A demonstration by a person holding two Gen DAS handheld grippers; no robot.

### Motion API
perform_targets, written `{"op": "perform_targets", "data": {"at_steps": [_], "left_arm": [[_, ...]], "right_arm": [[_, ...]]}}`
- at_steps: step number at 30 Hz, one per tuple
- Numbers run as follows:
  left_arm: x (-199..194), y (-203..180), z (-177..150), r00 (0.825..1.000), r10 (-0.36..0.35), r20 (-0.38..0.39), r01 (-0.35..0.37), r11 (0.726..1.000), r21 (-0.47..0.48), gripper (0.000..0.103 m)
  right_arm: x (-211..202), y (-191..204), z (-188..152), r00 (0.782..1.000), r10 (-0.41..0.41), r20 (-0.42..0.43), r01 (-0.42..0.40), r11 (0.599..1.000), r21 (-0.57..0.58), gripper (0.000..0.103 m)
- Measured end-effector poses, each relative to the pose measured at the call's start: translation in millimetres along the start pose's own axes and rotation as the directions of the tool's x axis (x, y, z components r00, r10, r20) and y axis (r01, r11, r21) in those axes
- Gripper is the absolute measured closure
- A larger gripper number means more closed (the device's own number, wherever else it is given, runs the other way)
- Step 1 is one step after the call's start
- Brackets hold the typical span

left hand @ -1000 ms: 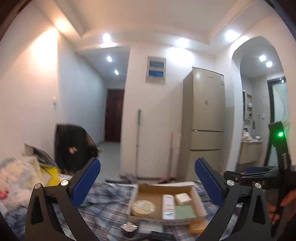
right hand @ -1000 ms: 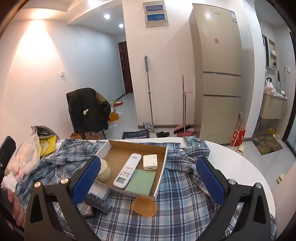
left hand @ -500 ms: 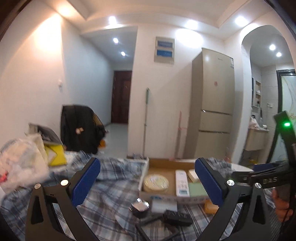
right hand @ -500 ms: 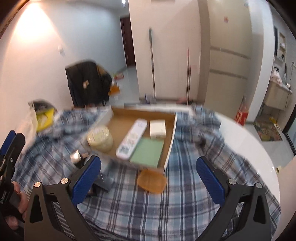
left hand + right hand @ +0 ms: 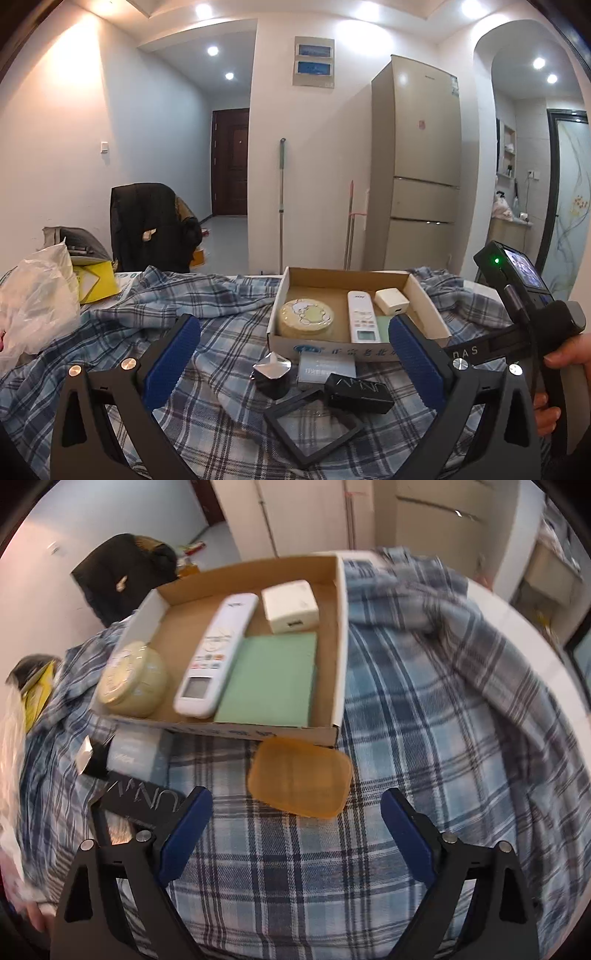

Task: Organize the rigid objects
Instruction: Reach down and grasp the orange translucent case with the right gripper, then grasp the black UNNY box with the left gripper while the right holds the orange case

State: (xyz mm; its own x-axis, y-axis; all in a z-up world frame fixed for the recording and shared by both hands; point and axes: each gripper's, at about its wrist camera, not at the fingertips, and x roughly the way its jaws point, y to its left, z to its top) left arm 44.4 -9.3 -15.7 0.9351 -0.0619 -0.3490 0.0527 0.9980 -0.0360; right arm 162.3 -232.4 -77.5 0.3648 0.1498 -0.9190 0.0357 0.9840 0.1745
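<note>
A cardboard tray [image 5: 340,627] on the plaid cloth holds a round cream tin [image 5: 131,679], a white remote [image 5: 218,646], a white adapter [image 5: 290,605] and a green card [image 5: 271,679]. An orange soap case [image 5: 299,777] lies just in front of the tray, and my open right gripper [image 5: 295,827] hangs over it. In the left wrist view the tray [image 5: 424,306] is ahead; a black jar [image 5: 271,374], a pale box [image 5: 325,367], a black box [image 5: 358,387] and a black frame [image 5: 314,424] lie between my open left gripper's [image 5: 291,354] fingers.
A white plastic bag [image 5: 33,306] and yellow packet [image 5: 94,278] sit at the table's left. A chair with a dark jacket [image 5: 151,229], a mop [image 5: 282,199] and a fridge [image 5: 417,166] stand behind. The white table edge [image 5: 524,627] shows at right.
Both grippers have tilted down and come closer to the table. The right one now hangs right over the orange case; the left one now frames the black items.
</note>
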Motion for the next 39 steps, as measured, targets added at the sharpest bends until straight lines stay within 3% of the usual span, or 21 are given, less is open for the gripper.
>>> {"op": "perform_targets", "data": {"at_steps": [5,13,18,21,26,29,32,34,35,39], "left_arm": [[0.7,4.1,-0.7,1.000,-0.003,-0.004,0.003,1.000,-0.020,0.000],[10.3,13.0,-2.8,0.999,0.003,-0.051,-0.006,0.998,-0.065,0.000],[11.1,14.5,-3.4,0.998,0.003,-0.059,-0.007,0.997,-0.071,0.000],[11.2,14.6,-2.5,0.998,-0.001,-0.063,-0.003,0.998,-0.064,0.000],[2.2,10.3,6.6,0.999,-0.012,-0.034,0.012,1.000,0.026,0.000],[6.5,3.2,10.0,0.995,0.012,-0.098,-0.007,0.999,0.046,0.000],[25.0,-9.3,6.2,0.965,-0.001,-0.261,0.019,0.997,0.069,0.000],[43.2,-26.4,-1.0,0.914,0.004,-0.407,0.058,0.988,0.140,0.000],[46.9,-32.1,-3.5,0.903,0.015,-0.429,0.063,0.984,0.166,0.000],[58.9,-56.7,-13.0,0.890,0.074,-0.451,0.061,0.959,0.278,0.000]], "right_arm": [[5.9,-2.9,1.9,1.000,-0.017,0.009,0.017,0.999,0.038,0.011],[14.4,2.9,4.2,0.999,-0.040,0.012,0.039,0.999,0.017,0.040],[6.7,-1.3,1.2,1.000,-0.007,0.004,0.007,1.000,-0.003,0.041],[-9.4,-2.0,-8.4,1.000,-0.010,0.028,0.012,0.997,-0.077,0.041],[-29.2,-11.5,-30.7,0.998,-0.031,0.059,0.041,0.985,-0.168,0.040],[-31.6,-20.1,-41.0,0.995,-0.051,0.090,0.066,0.981,-0.182,0.040],[-24.7,-26.6,-44.2,0.992,-0.069,0.108,0.087,0.981,-0.174,0.040],[-17.4,-28.1,-41.5,0.993,-0.060,0.103,0.077,0.983,-0.169,0.040],[-14.3,-26.7,-41.2,0.993,-0.051,0.105,0.068,0.984,-0.166,0.040],[-15.6,-30.5,-43.1,0.993,-0.029,0.118,0.050,0.983,-0.176,0.040]]}}
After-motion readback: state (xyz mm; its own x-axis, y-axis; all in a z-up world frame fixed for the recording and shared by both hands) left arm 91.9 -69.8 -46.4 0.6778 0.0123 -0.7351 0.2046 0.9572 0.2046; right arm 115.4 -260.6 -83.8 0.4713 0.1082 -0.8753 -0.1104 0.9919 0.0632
